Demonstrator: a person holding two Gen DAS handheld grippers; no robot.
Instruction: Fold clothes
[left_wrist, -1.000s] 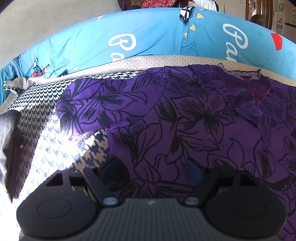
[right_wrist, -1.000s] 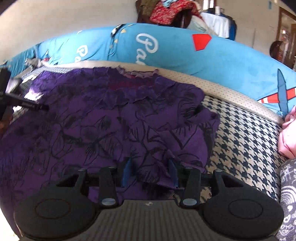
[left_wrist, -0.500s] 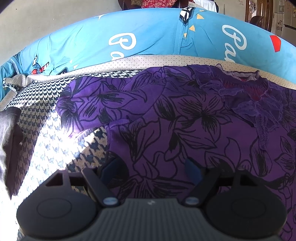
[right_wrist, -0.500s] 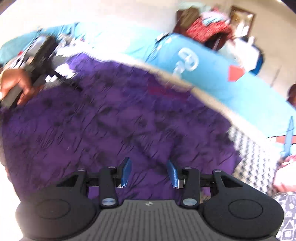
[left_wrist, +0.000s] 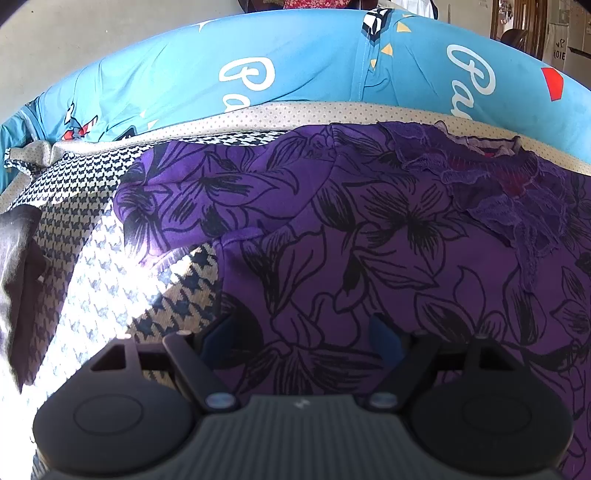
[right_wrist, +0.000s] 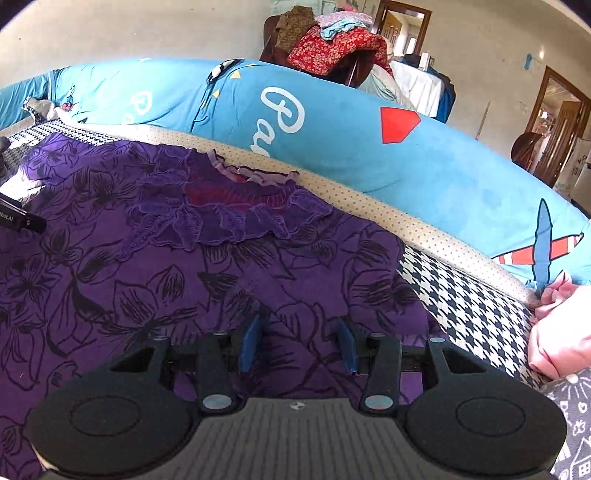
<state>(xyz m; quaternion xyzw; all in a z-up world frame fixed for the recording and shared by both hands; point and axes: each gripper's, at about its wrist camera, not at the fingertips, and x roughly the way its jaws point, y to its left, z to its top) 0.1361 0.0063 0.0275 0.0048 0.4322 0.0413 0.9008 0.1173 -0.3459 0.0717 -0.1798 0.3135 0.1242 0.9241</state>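
The purple floral top (right_wrist: 229, 266) lies spread front-up on the houndstooth sheet (right_wrist: 469, 306), its lace collar (right_wrist: 236, 214) at the far edge against the blue quilt (right_wrist: 369, 147). The left gripper (left_wrist: 301, 332) hovers released over its left side and the right gripper (right_wrist: 297, 343) is opening over its right side, seemingly gripping nothing. To fold well, pinch each side hem squarely and bring both in evenly. A second ago the right sleeve lay bunched and folded inward; now it looks flattened, while the left gripper hasn't shifted.
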